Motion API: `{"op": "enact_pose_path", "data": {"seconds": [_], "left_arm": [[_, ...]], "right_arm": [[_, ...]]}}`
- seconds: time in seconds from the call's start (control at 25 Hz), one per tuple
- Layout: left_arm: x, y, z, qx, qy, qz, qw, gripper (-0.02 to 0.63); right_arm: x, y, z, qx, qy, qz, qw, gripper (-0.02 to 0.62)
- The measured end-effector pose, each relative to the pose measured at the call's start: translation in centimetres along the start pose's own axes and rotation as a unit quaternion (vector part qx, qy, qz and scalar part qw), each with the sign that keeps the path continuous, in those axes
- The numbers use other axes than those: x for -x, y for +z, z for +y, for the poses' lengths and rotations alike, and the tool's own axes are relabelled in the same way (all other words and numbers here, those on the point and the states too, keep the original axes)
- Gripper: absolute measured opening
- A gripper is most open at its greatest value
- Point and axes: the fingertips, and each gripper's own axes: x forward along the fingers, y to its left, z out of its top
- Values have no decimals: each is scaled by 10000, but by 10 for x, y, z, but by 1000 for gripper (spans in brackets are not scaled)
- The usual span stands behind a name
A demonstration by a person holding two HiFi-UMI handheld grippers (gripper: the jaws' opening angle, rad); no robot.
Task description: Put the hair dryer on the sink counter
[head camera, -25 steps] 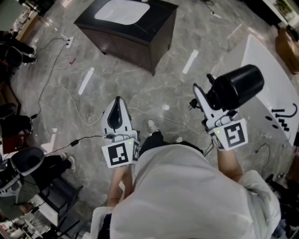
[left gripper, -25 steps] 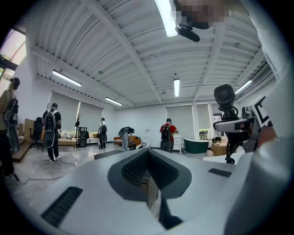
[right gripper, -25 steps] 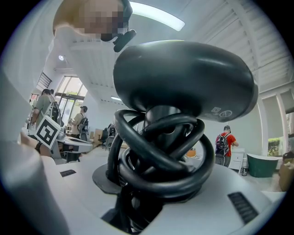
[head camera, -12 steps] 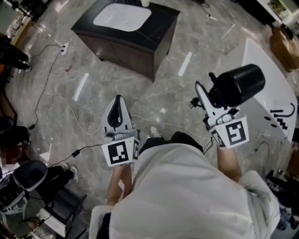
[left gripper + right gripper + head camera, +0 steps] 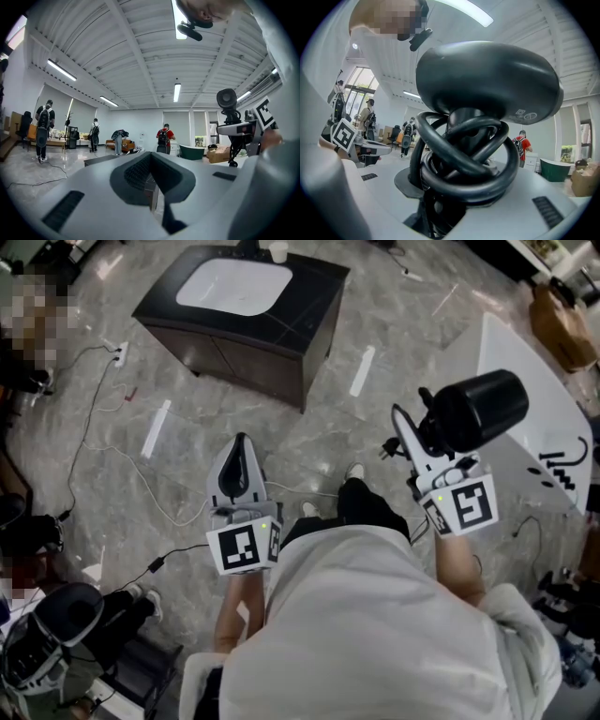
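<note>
Hair dryer (image 5: 473,413) is up off the floor in your R gripper (image 5: 424,437), its black barrel lying across above the jaws. It's well apart from the sink counter (image 5: 314,296), which stands ahead and to your left across the grey marble floor (image 5: 375,324). In the right gripper view the jaws are clamped on the dryer's handle, w/ the black cord (image 5: 464,154) looped round it in thick coils, so the fingers sit partway apart w/ handle + cord filling the gap and the barrel bulking over them. Your L gripper (image 5: 239,444) is held out level in front of you on the left, jaws brought together to a point w/ nothing between them; the left gripper view shows only a thin slit between the pads. Counter top is dark, w/ a white basin (image 5: 234,285) sunk in it and a small pale cup (image 5: 277,251) at the back edge. White table (image 5: 525,371) lies just to the right of the dryer in the head view. Thin cables (image 5: 112,451) trail over the floor on your left
</note>
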Motion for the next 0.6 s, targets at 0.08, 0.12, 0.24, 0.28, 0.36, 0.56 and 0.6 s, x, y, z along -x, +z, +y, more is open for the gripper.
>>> {"op": "enact_pose_path", "data": {"seconds": [0.08,0.12,0.24,0.28,0.36,0.56,0.6], "left_arm": [[-5,-2,3,27,52,19,10000,2],[-7,-3,5,43,97,27,9999,2],[-14,0,7,19,261,-59,9996,2],[-17,1,8,-1,320,-101,9994,2],[-25,1,13,12,433,-145,9990,2],[-45,3,27,25,641,-111,9979,2],[-49,5,29,5,676,-128,9976,2]], "right_arm": [[-4,-2,-2,8,11,27,10000,207],[-8,-4,-4,-5,28,29,10000,207],[-19,-4,-14,-78,108,-33,9999,207],[-23,-3,-17,-82,139,-68,9998,207],[-35,-1,-24,-42,206,-128,9997,206],[-69,1,-35,75,415,-115,9990,207],[-73,1,-37,53,447,-122,9989,206]]}}
